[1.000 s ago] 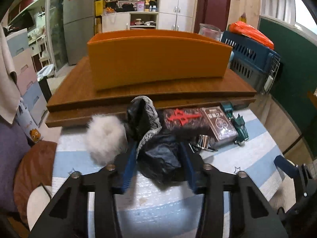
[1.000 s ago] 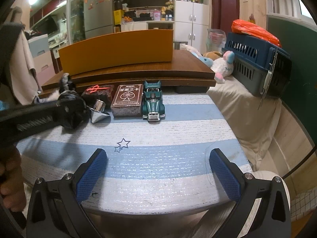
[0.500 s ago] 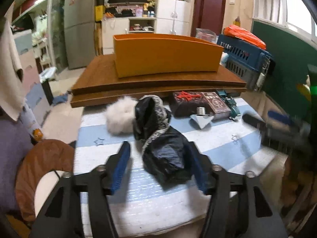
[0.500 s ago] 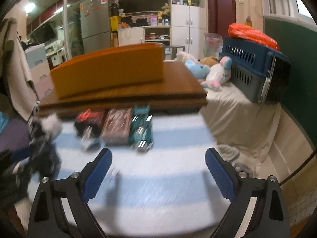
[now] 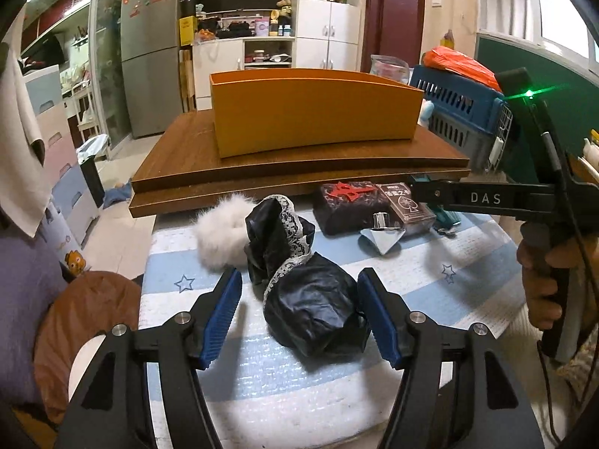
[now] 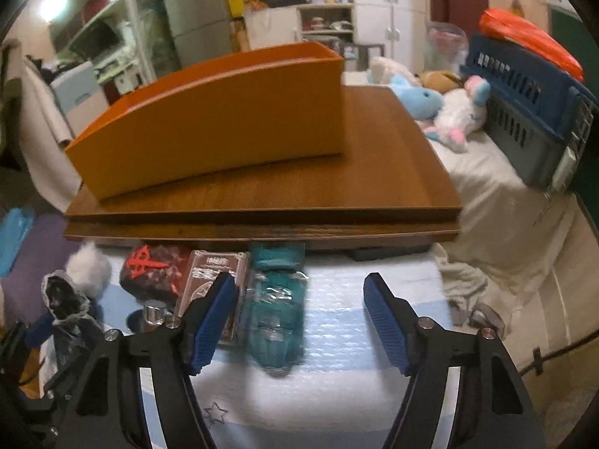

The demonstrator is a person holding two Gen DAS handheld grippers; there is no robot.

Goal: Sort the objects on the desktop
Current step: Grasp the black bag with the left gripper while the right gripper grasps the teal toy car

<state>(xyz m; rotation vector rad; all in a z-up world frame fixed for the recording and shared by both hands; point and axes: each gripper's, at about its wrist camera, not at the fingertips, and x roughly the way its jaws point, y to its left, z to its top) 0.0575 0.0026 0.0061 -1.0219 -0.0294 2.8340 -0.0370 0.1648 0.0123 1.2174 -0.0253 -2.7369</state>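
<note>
A crumpled black bag with lace trim (image 5: 299, 284) lies on the striped tabletop (image 5: 430, 284) between the pads of my open left gripper (image 5: 299, 314); whether they touch it is unclear. Behind it lie a white fur ball (image 5: 221, 235), a dark pouch with a red emblem (image 5: 348, 202), a card box (image 5: 402, 202) and a silver cone (image 5: 382, 234). My right gripper (image 6: 299, 318) is open above a teal toy car (image 6: 275, 310), which sits just inside its left pad. The card box (image 6: 215, 280) lies left of the car. An orange bin (image 5: 314, 112) stands on a wooden board (image 5: 187, 164).
A blue crate (image 5: 460, 112) with an orange bag stands at the right. Plush toys (image 6: 449, 108) lie on a white sheet right of the board. The right gripper's body (image 5: 486, 198) crosses the left wrist view above the car. A brown stool (image 5: 82, 307) sits at the left.
The left gripper has pulled back and opened around the black bag. The right gripper has moved forward and left, over the teal car.
</note>
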